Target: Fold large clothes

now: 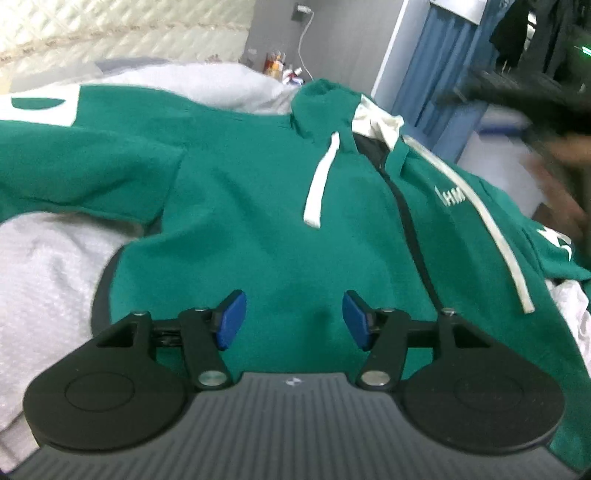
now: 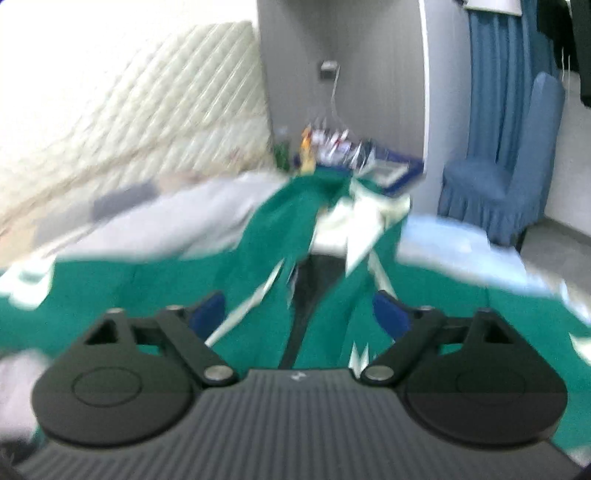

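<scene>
Hoodie [image 1: 258, 206] lies flat and unfolded under me, both my left claw [image 1: 293, 319] and right claw [image 2: 299, 314] spread wide and empty, so I pinch one hem layer cleanly before lifting.

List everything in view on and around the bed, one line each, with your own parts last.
hoodie: one, green with a dark zipper, spread front-up on the bed
drawstrings: two, white, lying down the chest on either side of the zipper
bed cover: one, pale grey, under the hoodie
headboard: one, cream, quilted, behind the bed
bedside clutter: several small items, mixed colours, too small to identify
curtain: one, blue, at the right
chair: one, blue-covered, right of the bed
left gripper: blue pads, jaws open over the lower hoodie
right gripper: blue pads, jaws open over the zipper, view blurred
</scene>
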`<state>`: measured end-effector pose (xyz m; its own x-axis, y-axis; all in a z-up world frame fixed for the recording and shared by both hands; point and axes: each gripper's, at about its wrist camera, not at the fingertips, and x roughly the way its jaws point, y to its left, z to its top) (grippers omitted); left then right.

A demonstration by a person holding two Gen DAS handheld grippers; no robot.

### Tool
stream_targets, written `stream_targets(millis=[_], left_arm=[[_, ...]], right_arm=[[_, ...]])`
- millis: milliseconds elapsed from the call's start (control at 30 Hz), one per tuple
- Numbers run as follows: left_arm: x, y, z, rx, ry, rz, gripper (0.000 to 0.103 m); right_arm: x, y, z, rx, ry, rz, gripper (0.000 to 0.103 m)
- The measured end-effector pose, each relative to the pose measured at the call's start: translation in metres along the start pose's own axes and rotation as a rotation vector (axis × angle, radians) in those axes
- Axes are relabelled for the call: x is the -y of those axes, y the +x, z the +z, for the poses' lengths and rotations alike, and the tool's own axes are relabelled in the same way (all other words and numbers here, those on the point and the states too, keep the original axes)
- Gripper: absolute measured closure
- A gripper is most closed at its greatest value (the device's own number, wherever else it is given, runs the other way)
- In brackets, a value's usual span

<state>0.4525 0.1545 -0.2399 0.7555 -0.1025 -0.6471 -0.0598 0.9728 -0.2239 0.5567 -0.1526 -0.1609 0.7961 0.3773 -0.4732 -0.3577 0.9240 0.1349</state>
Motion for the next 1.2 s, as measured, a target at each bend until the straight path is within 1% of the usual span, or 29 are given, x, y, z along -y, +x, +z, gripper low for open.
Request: stream_targets(millis=[100,167,233,300,400,533,600,700,767,833,867,900,933,967,1000,1033,1067,1200], left_arm=[[-0.002,0.011,-0.007,0.018,0.021,0.012,0.039],[-0.002,0.017,-0.007,0.056,0.021,0.015,0.039],[-0.003,0.021,-0.006,0.100,0.010,0.024,0.038],[-0.005,0.026,-0.006,0.118,0.012,0.016,0.038],[-0.011,0.033,-0.005,0.132,-0.024,-0.002,0.037],[-0.018,0.042,-0.004,0.152,-0.049,-0.019,0.037],[-0.021,0.043,-0.007,0.160,-0.057,-0.022,0.036],[-0.026,0.045,-0.007,0.165,-0.075,-0.033,0.034],[-0.027,0.048,-0.006,0.170,-0.082,-0.035,0.034],[-0.028,0.048,-0.006,0.169,-0.085,-0.036,0.034],[-0.029,0.048,-0.006,0.172,-0.087,-0.038,0.034],[-0.029,0.048,-0.006,0.172,-0.089,-0.040,0.034],[-0.029,0.047,-0.007,0.173,-0.092,-0.042,0.034],[-0.030,0.046,-0.007,0.174,-0.095,-0.044,0.034],[-0.030,0.045,-0.007,0.174,-0.098,-0.045,0.034],[-0.030,0.044,-0.008,0.175,-0.100,-0.044,0.034],[-0.030,0.043,-0.007,0.175,-0.100,-0.043,0.034],[-0.033,0.039,-0.006,0.176,-0.111,-0.042,0.034]], right_arm=[[0.022,0.072,0.030,0.040,-0.003,-0.036,0.014],[0.039,0.119,0.050,0.046,0.071,-0.060,0.014],[0.051,0.163,0.070,0.047,0.127,-0.054,0.014],[0.052,0.195,0.081,0.046,0.108,-0.063,0.014],[0.049,0.244,0.097,0.020,0.029,-0.080,0.014],[0.049,0.294,0.105,-0.010,-0.048,-0.138,0.014],[0.053,0.312,0.105,-0.022,-0.053,-0.159,0.014],[0.061,0.335,0.105,-0.043,-0.023,-0.175,0.014],[0.065,0.348,0.104,-0.090,0.017,-0.142,0.014],[0.062,0.358,0.102,-0.154,0.004,-0.141,0.015],[0.059,0.363,0.100,-0.194,-0.011,-0.141,0.022],[0.056,0.367,0.098,-0.238,-0.027,-0.137,0.042],[0.054,0.368,0.096,-0.269,-0.034,-0.138,0.055],[0.051,0.368,0.095,-0.288,-0.033,-0.165,0.072],[0.049,0.365,0.094,-0.295,-0.032,-0.171,0.079],[0.045,0.360,0.095,-0.294,-0.043,-0.167,0.080],[0.039,0.351,0.096,-0.272,-0.065,-0.184,0.082],[0.027,0.308,0.113,-0.163,-0.079,-0.224,0.083]])
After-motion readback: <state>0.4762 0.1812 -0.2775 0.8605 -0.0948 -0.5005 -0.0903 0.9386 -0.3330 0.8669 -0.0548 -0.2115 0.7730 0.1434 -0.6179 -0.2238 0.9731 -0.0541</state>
